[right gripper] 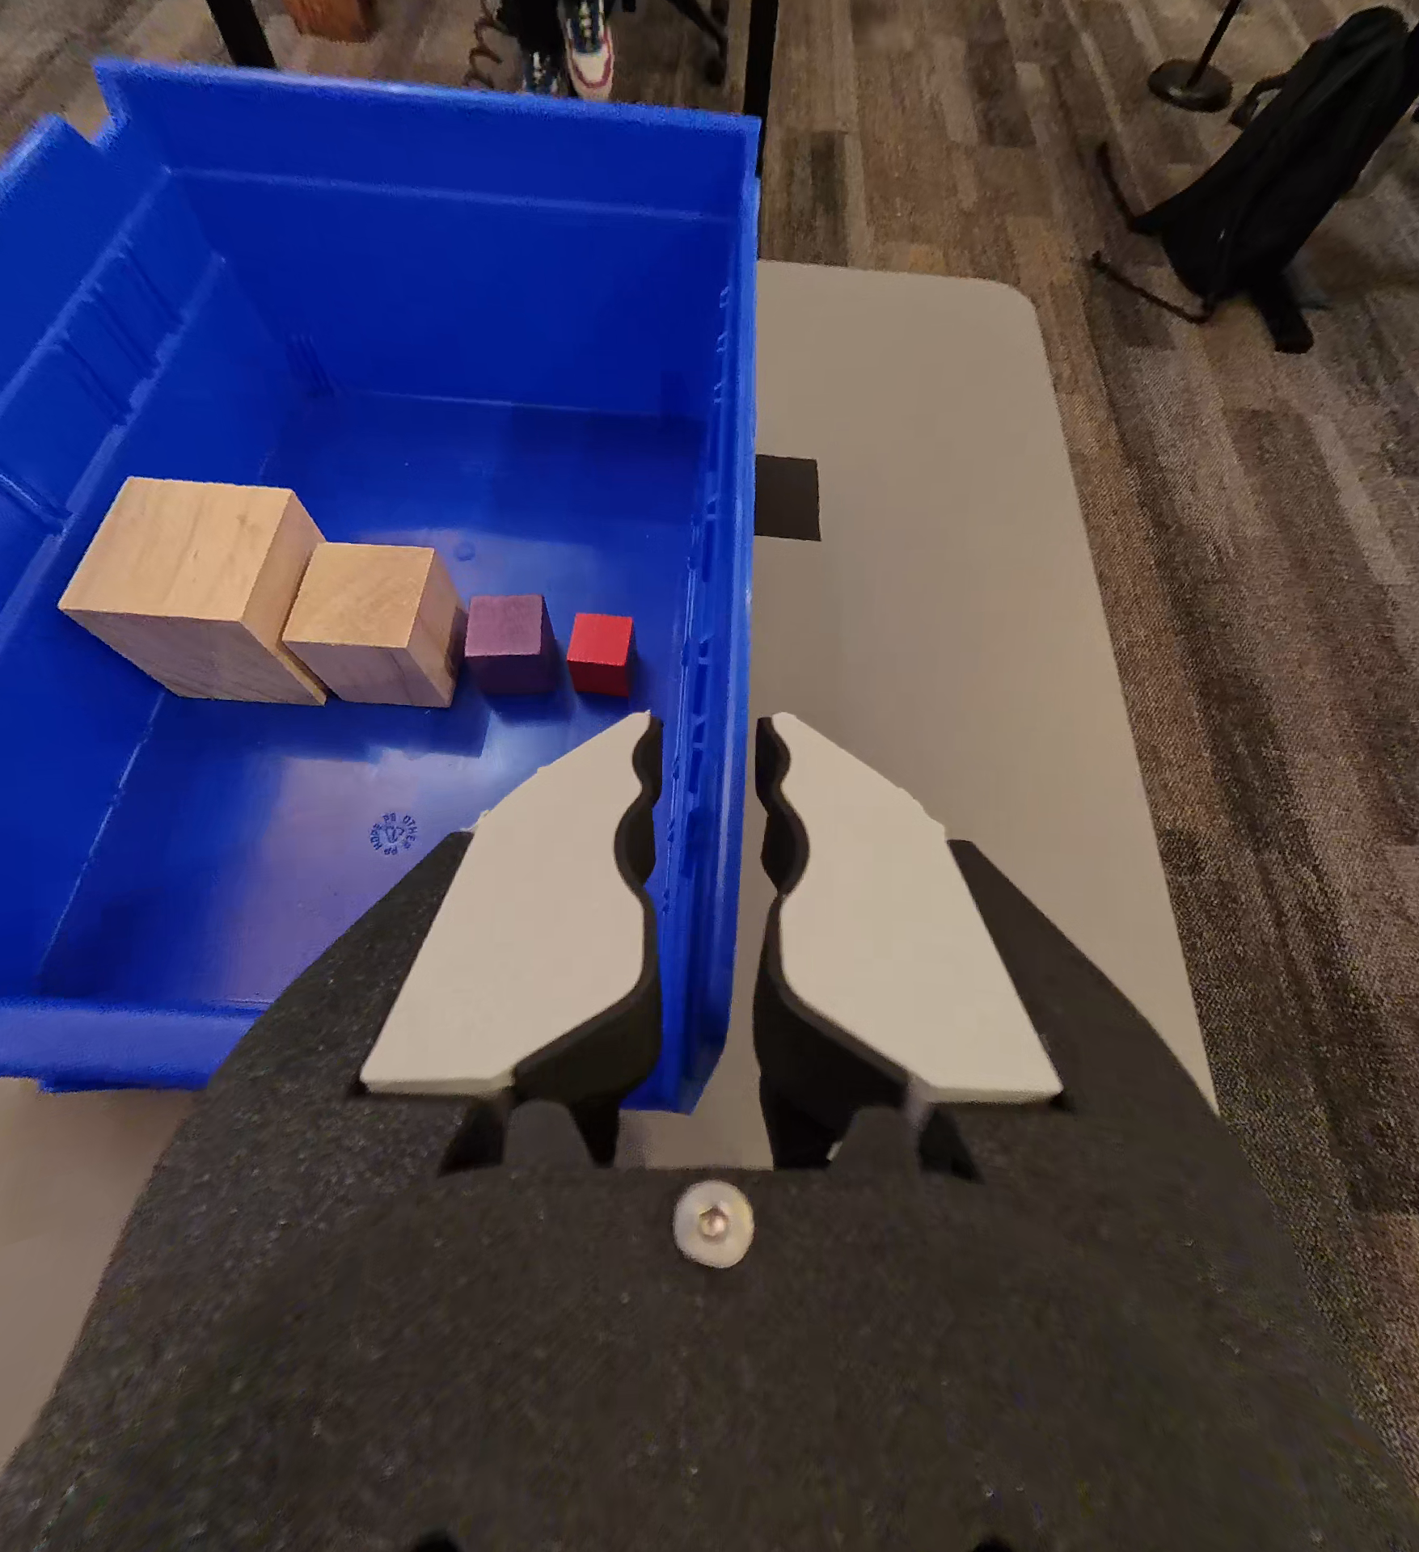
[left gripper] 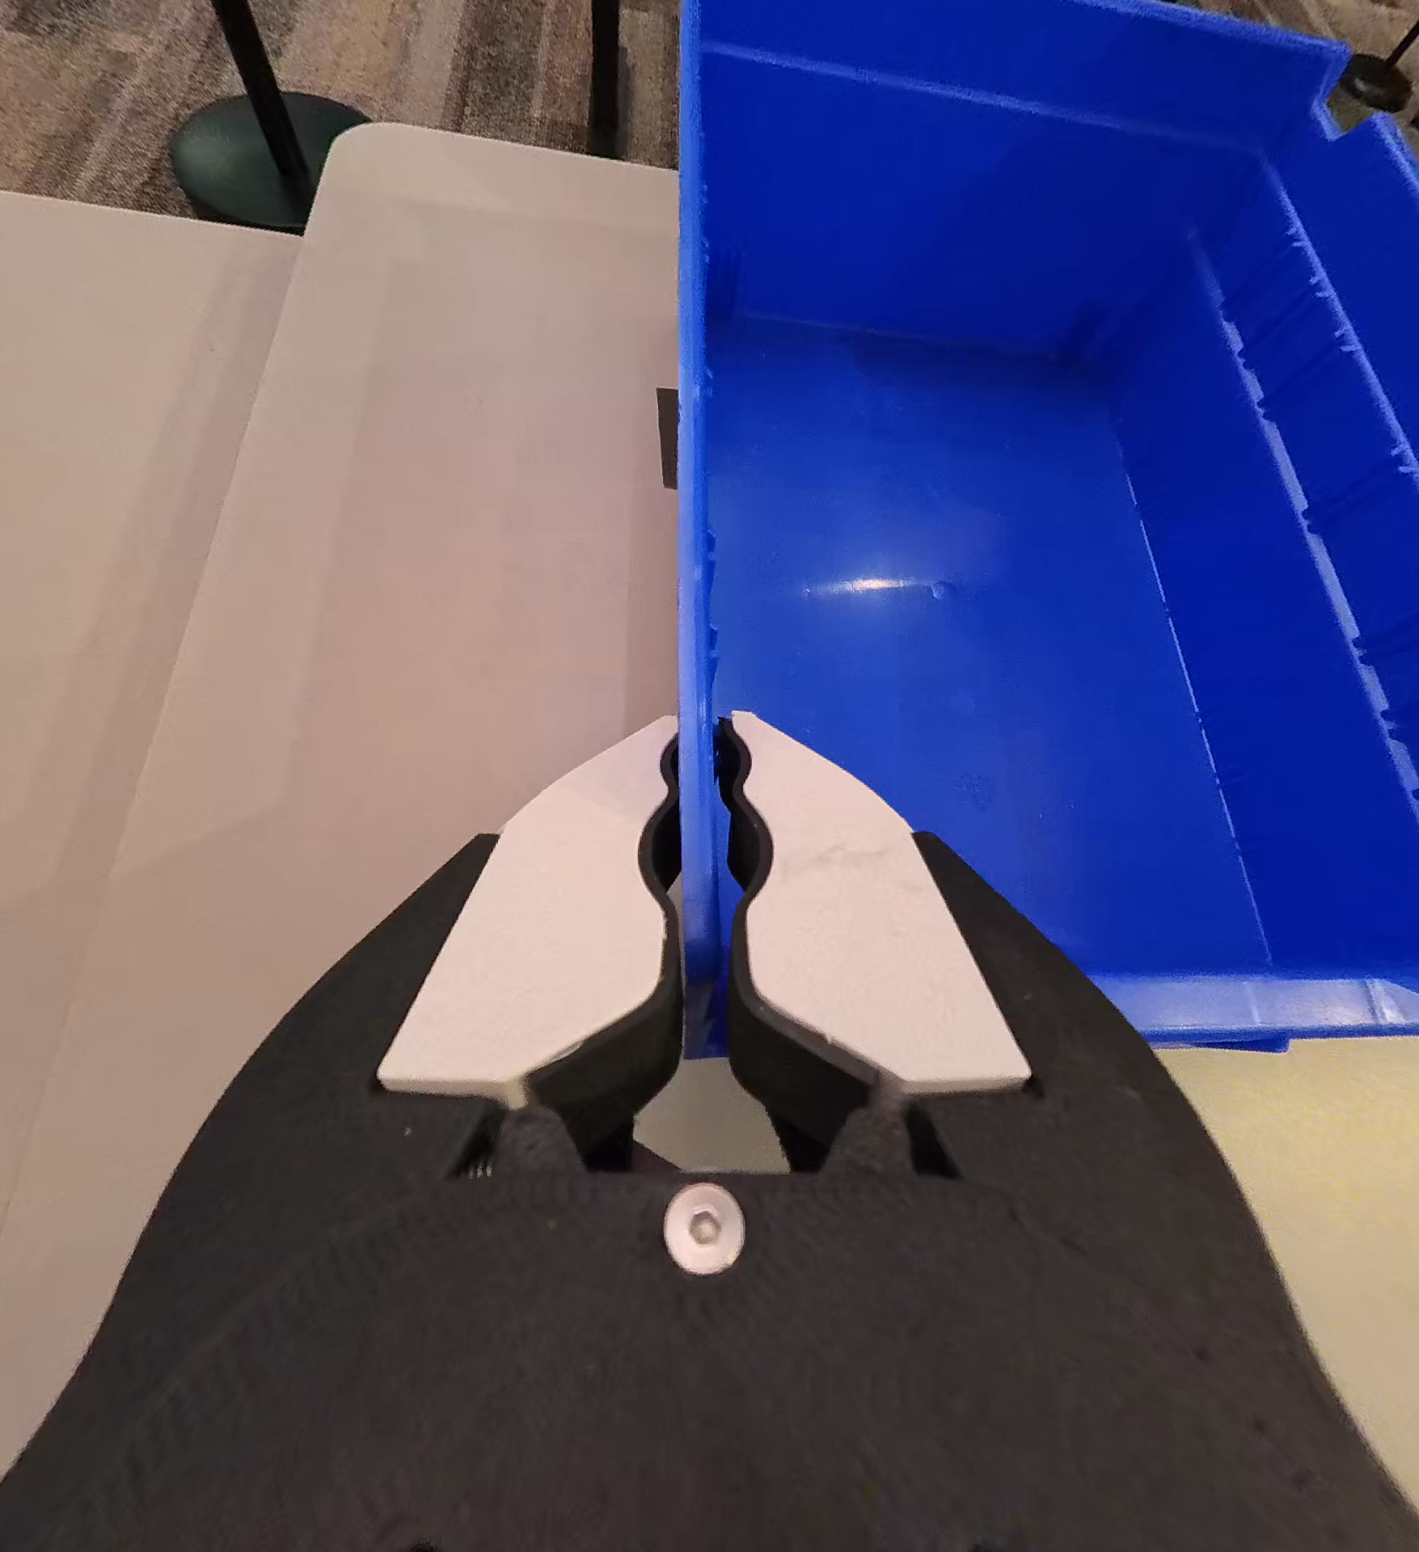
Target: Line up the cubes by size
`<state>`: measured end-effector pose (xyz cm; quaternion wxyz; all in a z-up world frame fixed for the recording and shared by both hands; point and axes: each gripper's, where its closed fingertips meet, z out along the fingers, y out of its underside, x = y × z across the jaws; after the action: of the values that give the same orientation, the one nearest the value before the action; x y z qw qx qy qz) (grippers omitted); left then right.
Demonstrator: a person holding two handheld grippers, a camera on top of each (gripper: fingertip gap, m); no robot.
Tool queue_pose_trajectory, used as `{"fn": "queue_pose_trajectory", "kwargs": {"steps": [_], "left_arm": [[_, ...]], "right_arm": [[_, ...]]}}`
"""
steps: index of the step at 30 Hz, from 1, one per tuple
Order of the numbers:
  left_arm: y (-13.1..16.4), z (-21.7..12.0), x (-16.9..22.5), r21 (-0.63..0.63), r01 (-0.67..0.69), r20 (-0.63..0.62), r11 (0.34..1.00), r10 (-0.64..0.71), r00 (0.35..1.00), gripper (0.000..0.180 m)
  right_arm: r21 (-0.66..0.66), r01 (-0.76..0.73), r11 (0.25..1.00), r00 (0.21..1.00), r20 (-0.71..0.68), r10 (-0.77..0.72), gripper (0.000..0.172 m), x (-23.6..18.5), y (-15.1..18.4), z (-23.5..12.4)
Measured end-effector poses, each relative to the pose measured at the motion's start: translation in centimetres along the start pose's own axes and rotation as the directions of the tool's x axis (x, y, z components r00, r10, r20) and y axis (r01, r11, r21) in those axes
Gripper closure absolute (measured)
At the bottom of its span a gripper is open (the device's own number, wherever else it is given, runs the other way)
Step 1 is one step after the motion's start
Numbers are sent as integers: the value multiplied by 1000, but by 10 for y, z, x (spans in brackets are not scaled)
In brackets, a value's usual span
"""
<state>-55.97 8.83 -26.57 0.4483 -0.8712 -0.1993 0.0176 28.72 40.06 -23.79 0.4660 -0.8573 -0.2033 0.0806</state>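
Clamping the blue bin's (left gripper: 899, 470) left wall, the left gripper (left gripper: 697, 739) has both pads pressed against the thin plastic, one finger inside the bin and one outside over the pale table (left gripper: 353, 504). Across the bin, the right gripper (right gripper: 706, 731) straddles the right wall with its jaws partly parted (a sliver of space shows beside the outer pad, so it is not squeezing). Inside the bin, four cubes stand in a row, stepping down in size toward the right wall: a large wooden cube (right gripper: 185, 579), a smaller wooden cube (right gripper: 370, 621) touching it, a purple cube (right gripper: 508, 642), then a red cube (right gripper: 601, 651). Patterned carpet (right gripper: 1193, 588) lies beyond the table.
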Motion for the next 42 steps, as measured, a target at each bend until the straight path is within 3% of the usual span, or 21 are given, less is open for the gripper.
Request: {"fn": "queue_pose_trajectory", "kwargs": {"steps": [3,8,15,19,23,42], "left_arm": [[0,0,0,6,12,-5,1000,-12,1000,175],[0,0,0,6,11,0,1000,-11,1000,175],[0,0,0,12,25,-12,1000,-25,1000,175],[0,0,0,14,29,-18,999,-29,999,175],[-1,0,0,20,36,-19,999,-36,999,175],[-1,-29,2,100,79,-53,992,-74,996,175]], "right_arm": [[-16,13,1000,1000,-10,-13,157,0,4,6],[-19,21,1000,1000,-21,-21,153,3,7,10],[29,51,998,996,-75,-49,133,16,2,-2],[4,66,998,996,-54,-66,141,15,5,-6],[-33,70,997,997,24,-69,166,1,12,1],[-48,54,997,997,62,-51,169,-13,27,-25]]}}
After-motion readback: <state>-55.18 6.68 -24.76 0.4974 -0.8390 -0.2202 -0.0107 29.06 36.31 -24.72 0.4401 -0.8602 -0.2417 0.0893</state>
